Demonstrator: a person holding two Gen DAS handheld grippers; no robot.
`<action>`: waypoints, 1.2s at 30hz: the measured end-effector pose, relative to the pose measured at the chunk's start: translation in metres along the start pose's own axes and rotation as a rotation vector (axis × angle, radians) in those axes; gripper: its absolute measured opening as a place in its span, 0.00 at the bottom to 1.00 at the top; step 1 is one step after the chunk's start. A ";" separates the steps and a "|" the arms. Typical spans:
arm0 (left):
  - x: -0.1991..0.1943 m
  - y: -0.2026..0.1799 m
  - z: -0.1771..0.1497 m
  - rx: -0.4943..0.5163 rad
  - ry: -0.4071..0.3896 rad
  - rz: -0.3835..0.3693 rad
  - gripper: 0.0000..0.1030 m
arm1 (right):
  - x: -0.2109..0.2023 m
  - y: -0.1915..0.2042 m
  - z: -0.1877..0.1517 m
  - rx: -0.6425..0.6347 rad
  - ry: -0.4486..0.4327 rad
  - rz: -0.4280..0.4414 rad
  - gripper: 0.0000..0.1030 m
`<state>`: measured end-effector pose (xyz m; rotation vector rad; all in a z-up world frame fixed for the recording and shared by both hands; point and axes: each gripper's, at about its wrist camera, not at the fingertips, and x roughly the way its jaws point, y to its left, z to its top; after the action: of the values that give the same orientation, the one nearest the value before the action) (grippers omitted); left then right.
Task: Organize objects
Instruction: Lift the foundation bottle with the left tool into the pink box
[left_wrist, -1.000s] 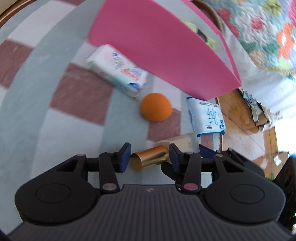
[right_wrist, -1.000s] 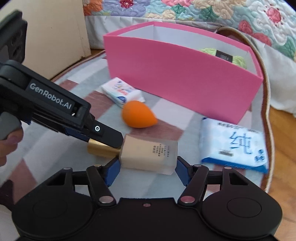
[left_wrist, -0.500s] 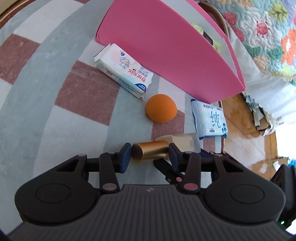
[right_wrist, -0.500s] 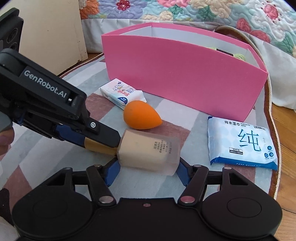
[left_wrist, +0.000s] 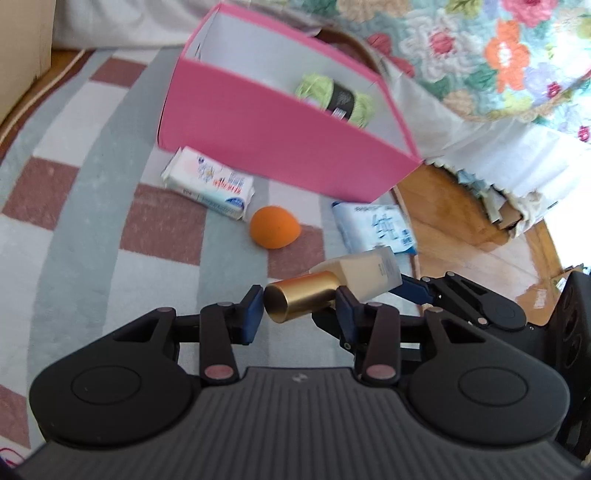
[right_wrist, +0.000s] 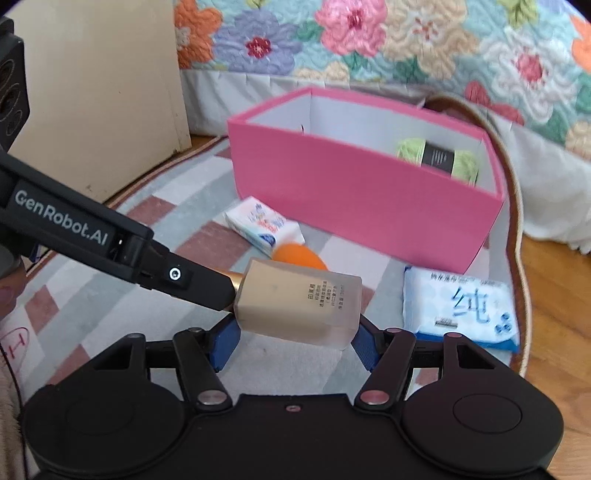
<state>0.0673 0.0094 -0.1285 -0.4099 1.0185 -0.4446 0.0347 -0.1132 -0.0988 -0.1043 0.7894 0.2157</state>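
both my grippers grip the frosted beige foundation bottle (right_wrist: 299, 301) aloft: right gripper (right_wrist: 293, 341) clamps its body, left gripper (left_wrist: 295, 308) its gold cap (left_wrist: 301, 301). beyond, orange sponge (left_wrist: 273, 227) and two tissue packs (left_wrist: 210, 182) wait on the rug; only green yarn (right_wrist: 437, 157) sits in the pink box (right_wrist: 362, 188).

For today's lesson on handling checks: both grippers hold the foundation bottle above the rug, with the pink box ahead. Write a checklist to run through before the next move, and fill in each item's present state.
1. Left gripper shut on the gold cap: ok.
2. Right gripper shut on the bottle body: ok.
3. Bottle lifted off the rug: ok.
4. Pink box open on top, with free room beside the green yarn: ok.
5. Cap fully tight on the bottle: cannot tell.
6. Orange sponge, tissue pack and wipes pack in the box: not ok, they lie on the rug.
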 end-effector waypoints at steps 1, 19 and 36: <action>-0.006 -0.001 0.001 -0.008 -0.016 -0.010 0.40 | -0.004 0.002 0.005 -0.014 -0.010 -0.010 0.67; -0.078 -0.057 0.092 0.099 -0.165 -0.005 0.40 | -0.056 -0.014 0.110 -0.056 -0.179 -0.055 0.67; 0.020 -0.026 0.186 0.061 -0.031 0.120 0.41 | 0.067 -0.071 0.171 0.114 0.047 -0.009 0.67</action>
<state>0.2354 -0.0009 -0.0429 -0.2982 0.9908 -0.3594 0.2152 -0.1427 -0.0261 -0.0051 0.8458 0.1595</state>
